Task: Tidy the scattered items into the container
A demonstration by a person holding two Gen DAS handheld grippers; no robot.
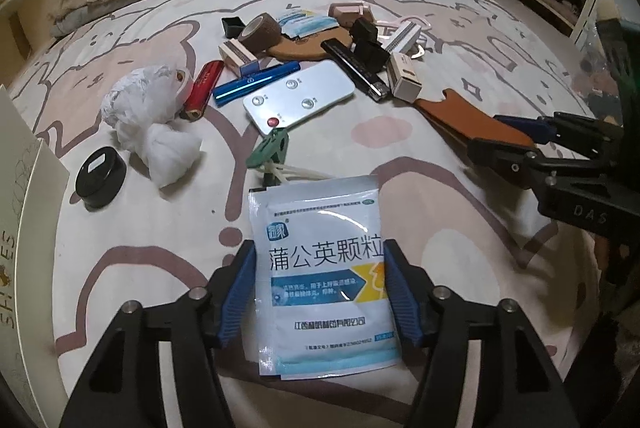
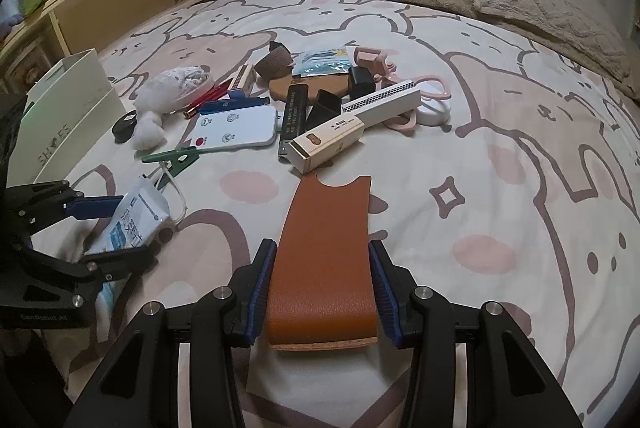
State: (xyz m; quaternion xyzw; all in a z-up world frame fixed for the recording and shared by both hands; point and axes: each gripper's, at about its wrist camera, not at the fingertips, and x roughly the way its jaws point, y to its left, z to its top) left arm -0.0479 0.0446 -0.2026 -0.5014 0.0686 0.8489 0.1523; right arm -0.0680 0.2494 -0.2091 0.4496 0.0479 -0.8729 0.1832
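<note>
While both of my grippers sat low over the bedsheet (image 2: pixel 500 108), I was at the pick-up step, with the box not yet fed. My right gripper (image 2: pixel 322 288) had its blue pads pressed on the two long edges of the tan leather strip (image 2: pixel 326 248), a stiff, grained piece with a notched far end and a cork-like underside showing at the near edge. My left gripper (image 1: pixel 320 288) stood partly spread around the medicine sachet (image 1: pixel 322 268); its pads looked to be at the sachet's edges, but I could not tell whether they truly pinched it. That sachet was thin, glossy and crinkly, likely to buckle if squeezed sideways. At about ten o'clock from the right gripper stood the white cardboard box (image 2: pixel 68 116), the container, open-topped at the bed's edge. Scattered between eleven and twelve o'clock lay the white remote (image 2: pixel 236 132), a crumpled white bag (image 2: pixel 172 88), a green clip (image 2: pixel 172 156) and a cream rectangular carton (image 2: pixel 328 144). Next, I judged, the strip needed lifting clear and carrying over to the box, kept level so it would not slip
</note>
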